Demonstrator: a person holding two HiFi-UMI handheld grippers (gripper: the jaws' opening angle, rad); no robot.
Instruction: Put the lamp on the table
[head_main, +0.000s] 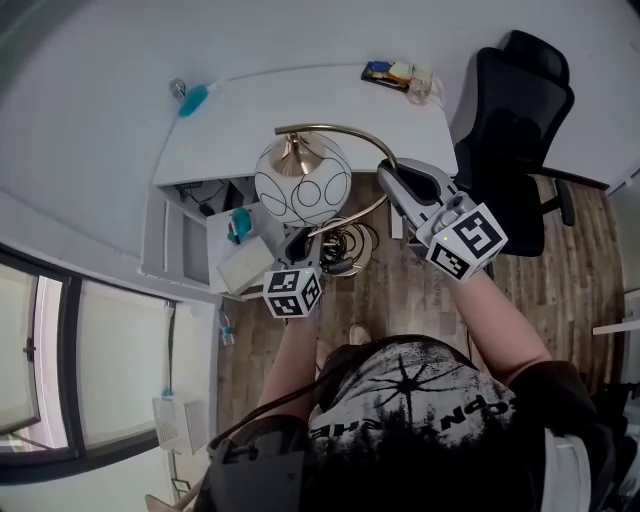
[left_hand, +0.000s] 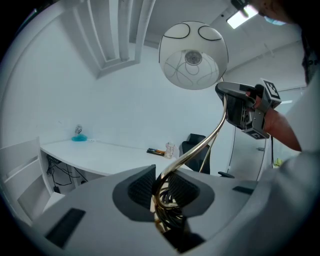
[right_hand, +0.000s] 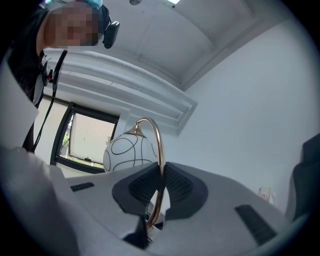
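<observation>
The lamp (head_main: 302, 182) is held clear of the table (head_main: 330, 105) ahead, its coiled base clamped in the left gripper (left_hand: 161, 189) and its arched stem pinched in the right gripper (right_hand: 160, 186) higher up, so both are best lowered together, globe upright.

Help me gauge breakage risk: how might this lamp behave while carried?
Probably top-heavy: the globe shade hangs from a thin curved brass stem, so it may swing. The shade looks like glass, likely fragile. The smooth stem might twist when gripped.
</observation>
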